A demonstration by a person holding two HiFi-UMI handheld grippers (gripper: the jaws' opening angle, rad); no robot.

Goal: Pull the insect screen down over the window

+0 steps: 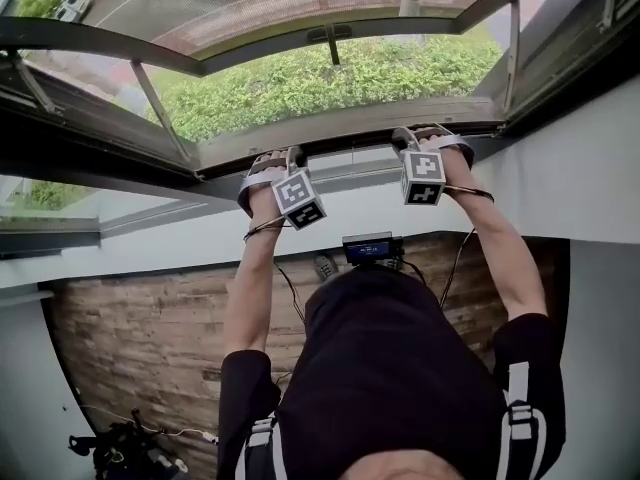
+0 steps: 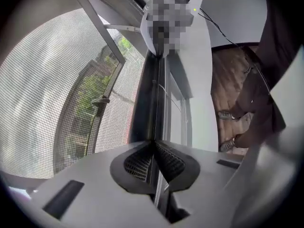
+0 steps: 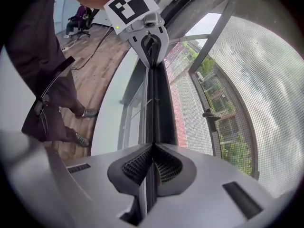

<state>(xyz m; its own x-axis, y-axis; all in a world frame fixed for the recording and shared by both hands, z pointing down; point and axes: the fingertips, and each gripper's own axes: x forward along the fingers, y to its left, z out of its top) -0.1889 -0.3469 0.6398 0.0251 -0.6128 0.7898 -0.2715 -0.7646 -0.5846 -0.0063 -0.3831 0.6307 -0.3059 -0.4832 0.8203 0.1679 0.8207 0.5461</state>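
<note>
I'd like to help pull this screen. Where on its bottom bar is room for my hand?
The bottom bar is bare between the left gripper and the right gripper, both shut on its lip. Shorter free ends lie outside each gripper, toward the window frame. It is crowded only at the two grips.

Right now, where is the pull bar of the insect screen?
In the head view the pull bar runs across the window opening, clamped by the left gripper and the right gripper.
</note>
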